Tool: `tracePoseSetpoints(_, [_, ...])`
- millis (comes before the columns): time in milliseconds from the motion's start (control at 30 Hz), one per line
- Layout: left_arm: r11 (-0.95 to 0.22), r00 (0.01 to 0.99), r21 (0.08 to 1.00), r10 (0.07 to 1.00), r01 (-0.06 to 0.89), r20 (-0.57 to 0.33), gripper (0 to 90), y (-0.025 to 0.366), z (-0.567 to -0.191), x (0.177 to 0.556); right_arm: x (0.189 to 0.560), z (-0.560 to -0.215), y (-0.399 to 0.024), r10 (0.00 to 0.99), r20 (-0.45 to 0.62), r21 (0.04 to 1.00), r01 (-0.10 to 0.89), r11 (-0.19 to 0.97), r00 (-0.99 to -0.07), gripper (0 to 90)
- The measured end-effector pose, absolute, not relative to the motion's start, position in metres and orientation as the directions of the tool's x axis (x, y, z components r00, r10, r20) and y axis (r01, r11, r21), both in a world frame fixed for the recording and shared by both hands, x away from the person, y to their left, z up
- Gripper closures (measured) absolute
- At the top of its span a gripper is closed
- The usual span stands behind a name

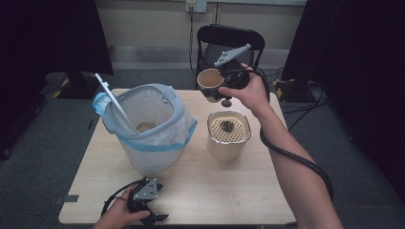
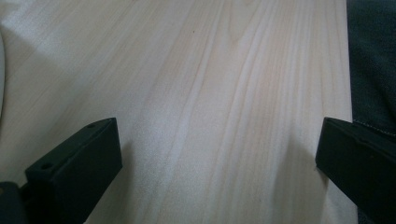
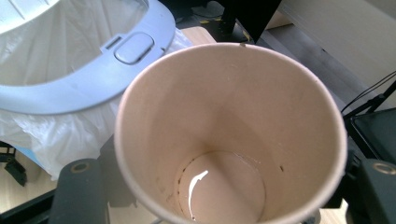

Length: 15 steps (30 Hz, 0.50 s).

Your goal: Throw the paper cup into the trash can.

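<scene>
My right gripper (image 1: 217,91) is raised over the table's far edge, shut on a tan paper cup (image 1: 210,80). The cup is tipped on its side with its mouth towards the bin. In the right gripper view the cup (image 3: 243,107) sits between my jaws, with only a small wet shine at its bottom. My left gripper (image 1: 152,214) rests at the table's near edge, left of centre. In the left gripper view it (image 2: 219,154) is open, the jaws wide apart over bare wood with nothing between them.
A grey-rimmed bin (image 1: 165,98) lined with a clear bag stands left of centre, its flip lid (image 1: 112,100) raised and something tan lying inside. A beige container (image 1: 228,140) with a perforated top holding a dark lump (image 1: 226,126) stands to its right. A black chair (image 1: 229,38) is behind the table.
</scene>
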State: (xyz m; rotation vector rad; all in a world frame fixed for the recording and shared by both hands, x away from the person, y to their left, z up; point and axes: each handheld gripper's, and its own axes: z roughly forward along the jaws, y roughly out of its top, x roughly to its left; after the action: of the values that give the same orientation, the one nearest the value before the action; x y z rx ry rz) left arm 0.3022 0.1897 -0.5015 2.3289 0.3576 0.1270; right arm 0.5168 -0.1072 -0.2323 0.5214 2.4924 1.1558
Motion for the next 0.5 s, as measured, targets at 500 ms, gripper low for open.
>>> tracePoseSetpoints(500, [-0.671, 0.956, 0.709, 0.292, 0.217, -0.016, 0.0, 0.190, -0.501, 0.302, 0.515, -0.220, -0.077, 0.422, -0.139, 0.792, 0.155, 0.591, -0.896, 27.7])
